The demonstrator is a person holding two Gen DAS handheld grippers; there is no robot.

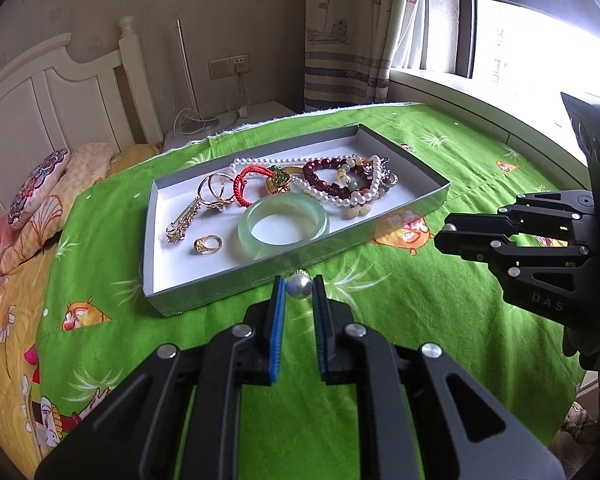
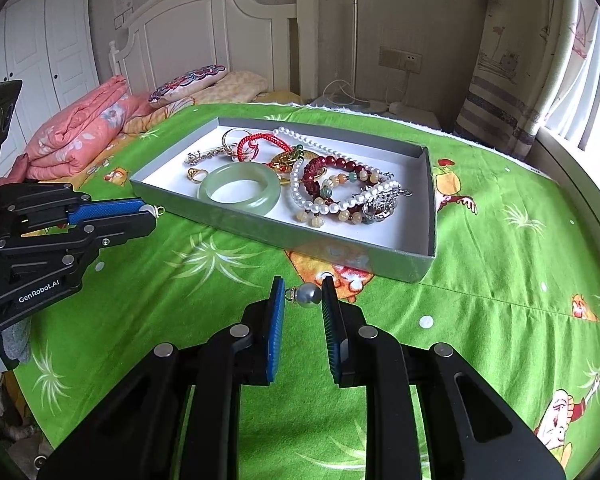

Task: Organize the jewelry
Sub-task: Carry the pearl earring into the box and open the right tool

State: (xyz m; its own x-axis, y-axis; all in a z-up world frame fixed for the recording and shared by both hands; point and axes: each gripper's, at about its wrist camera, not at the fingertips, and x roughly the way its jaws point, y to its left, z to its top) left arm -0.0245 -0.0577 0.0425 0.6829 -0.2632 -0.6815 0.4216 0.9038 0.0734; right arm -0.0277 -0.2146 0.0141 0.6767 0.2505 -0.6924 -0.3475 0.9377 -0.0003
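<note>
Left wrist view showed the left tool [image 1: 299, 289] pinching a pearl earring [image 1: 298, 287] between its blue pads, the pearl's small gold fitting pointing toward the tray. The right wrist view showed the right tool [image 2: 306, 295] pinching a second pearl earring [image 2: 309, 295] in the same way, its gold loop turned toward the left pad. Both pearls were just outside the near wall of the grey tray [image 1: 204, 294], above the green tablecloth [image 1: 400, 304].

Inside the tray, nearest that wall, lay a pale green jade bangle [image 1: 284, 226]. Beside the bangle, toward the tray's left end, sat a gold ring [image 1: 208, 245], with a gold brooch [image 1: 183, 220] and linked gold rings [image 1: 217, 190] farther in. Behind the bangle lay a red cord bracelet [image 1: 249, 184] and a gold charm [image 1: 279, 185]. Toward the tray's right end, a white pearl strand [image 1: 340, 196] was tangled with a dark red bead bracelet [image 1: 328, 180].

Beyond the tray's left end, past the cloth's edge, lay a patterned pillow [image 1: 38, 188] against a white headboard [image 1: 40, 96]; beyond its far wall hung a curtain [image 1: 352, 32].
</note>
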